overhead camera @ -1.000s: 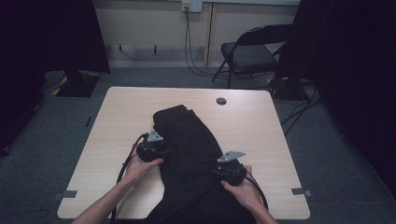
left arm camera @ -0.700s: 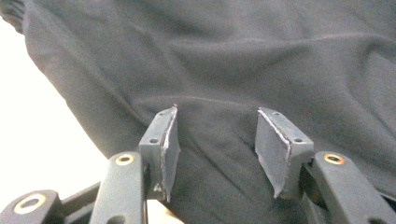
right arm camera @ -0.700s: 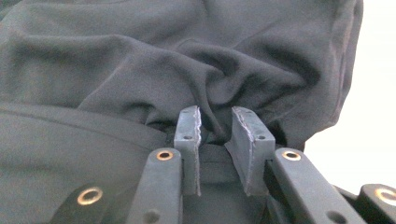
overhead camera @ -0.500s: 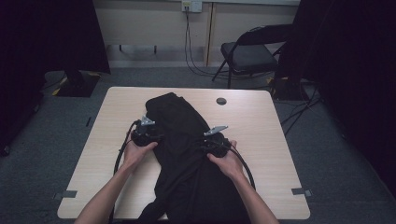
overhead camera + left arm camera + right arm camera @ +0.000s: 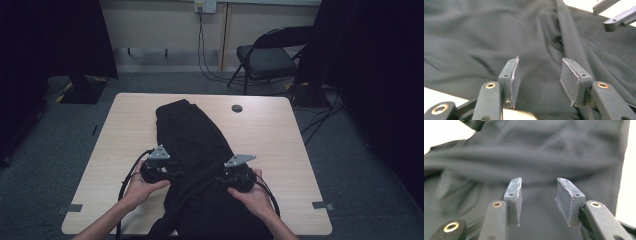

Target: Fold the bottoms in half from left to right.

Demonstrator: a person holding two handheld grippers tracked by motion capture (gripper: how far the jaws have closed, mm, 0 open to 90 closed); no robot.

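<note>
A black garment (image 5: pixel 190 135) lies lengthwise down the middle of the light wooden table (image 5: pixel 280 135) and hangs over its near edge. In the high view a hand holds my left gripper (image 5: pixel 181 173) at the cloth's left edge, pointing right. My right gripper (image 5: pixel 214 178) sits at the cloth's right side, pointing left. In the left gripper view my left gripper (image 5: pixel 540 60) is open over dark folds (image 5: pixel 486 37), with nothing pinched. My right gripper (image 5: pixel 539 179) has just been opening its jaws. They stand apart above the fabric (image 5: pixel 549 157), and the pads touch nothing.
A round black grommet (image 5: pixel 237 108) sits in the table's far right part. A folding chair (image 5: pixel 267 57) stands behind the table, with cables on the floor beside it. Dark curtains flank both sides. Bare tabletop lies left and right of the garment.
Both hands reached toward the far end of the garment half a second ago and have drawn back toward the near edge. The garment's far end now lies flatter and longer.
</note>
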